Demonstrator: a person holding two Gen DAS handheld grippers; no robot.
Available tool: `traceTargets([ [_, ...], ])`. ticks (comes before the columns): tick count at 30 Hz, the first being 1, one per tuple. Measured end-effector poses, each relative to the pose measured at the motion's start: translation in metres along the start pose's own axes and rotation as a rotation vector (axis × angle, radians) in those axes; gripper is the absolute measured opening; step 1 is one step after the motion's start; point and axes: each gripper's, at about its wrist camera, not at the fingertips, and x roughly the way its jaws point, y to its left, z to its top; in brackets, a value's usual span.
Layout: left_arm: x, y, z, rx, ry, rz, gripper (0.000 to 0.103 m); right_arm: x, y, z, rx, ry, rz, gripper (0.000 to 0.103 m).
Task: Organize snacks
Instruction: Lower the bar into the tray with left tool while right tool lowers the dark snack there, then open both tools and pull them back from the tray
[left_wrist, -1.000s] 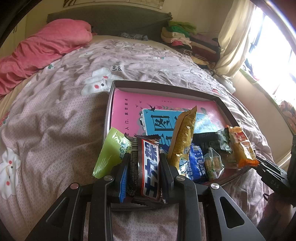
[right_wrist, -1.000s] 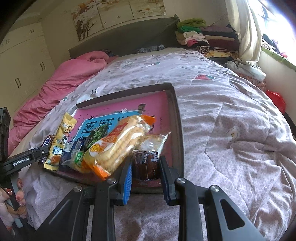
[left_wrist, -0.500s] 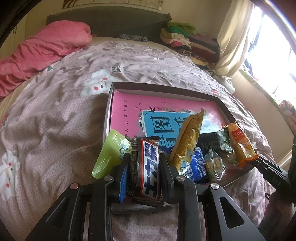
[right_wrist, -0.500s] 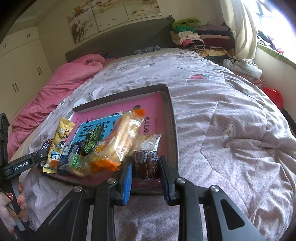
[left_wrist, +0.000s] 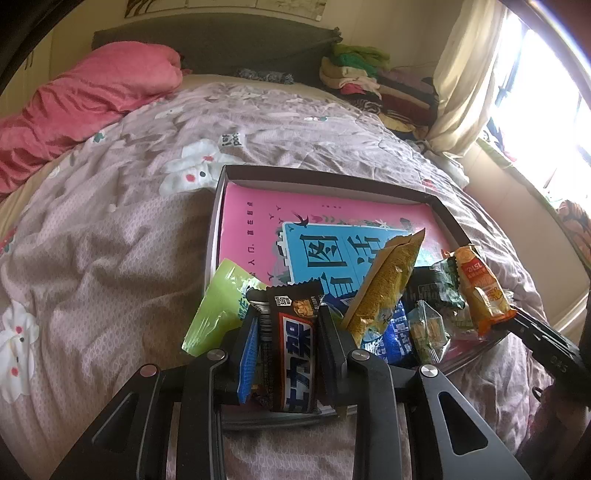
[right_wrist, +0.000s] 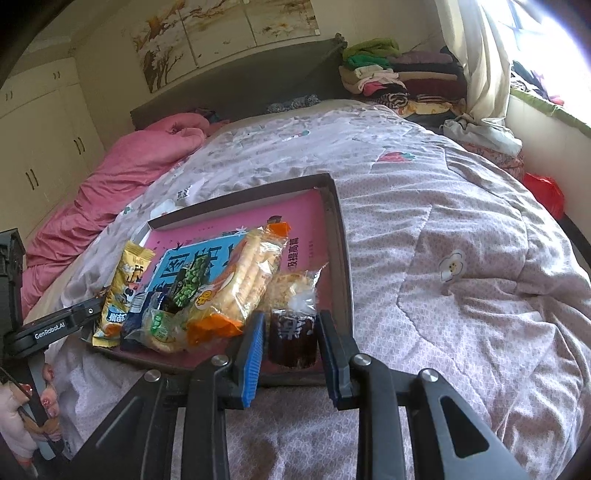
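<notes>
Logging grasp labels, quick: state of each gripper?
Left gripper: shut on the chocolate bar.
Right gripper: shut on the dark snack packet.

Bed: wide, covered by a mauve quilt (right_wrist: 461, 236) printed with white rabbits and small flowers.
Headboard (left_wrist: 221, 44): dark grey, padded, along the bed's far edge.
Pink duvet (left_wrist: 85, 99): bunched at the bed's far left corner.
Folded clothes (right_wrist: 391, 74): stacked at the bed's far right corner, beside the headboard.
Wall art (right_wrist: 221, 33): panels with a tree painting above the headboard.
Wardrobe (right_wrist: 40, 136): cream doors with dark handles, on the left wall.
Curtain (left_wrist: 469, 77): cream, drawn back beside the window.
Window (left_wrist: 546, 122): on the right, with bright daylight.
</notes>
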Motion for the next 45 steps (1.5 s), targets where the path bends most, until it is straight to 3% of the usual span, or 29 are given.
traceTargets([
  [16,-0.001,-0.001,0.001,-0.008,0.009,-0.007,0.032,-0.004,0.007,0.001,-0.025,-0.005,0.000,0.029],
  [22,-0.003,-0.002,0.001,-0.009,0.013,-0.006,0.046,-0.004,0.004,0.001,-0.016,-0.001,-0.004,0.029],
  [30,-0.010,-0.001,-0.003,-0.008,0.020,-0.004,0.055,-0.003,0.001,0.001,-0.007,-0.001,-0.016,0.032],
  [36,-0.022,0.000,-0.007,-0.008,0.013,0.020,0.065,-0.010,-0.003,0.003,0.018,-0.029,-0.026,0.039],
  [38,-0.030,0.002,-0.007,-0.022,0.004,0.035,0.071,-0.016,-0.004,0.003,0.025,-0.045,-0.028,0.047],
  [45,-0.055,-0.009,-0.018,-0.018,-0.005,0.033,0.076,-0.035,0.004,-0.003,0.018,-0.064,-0.002,0.059],
])
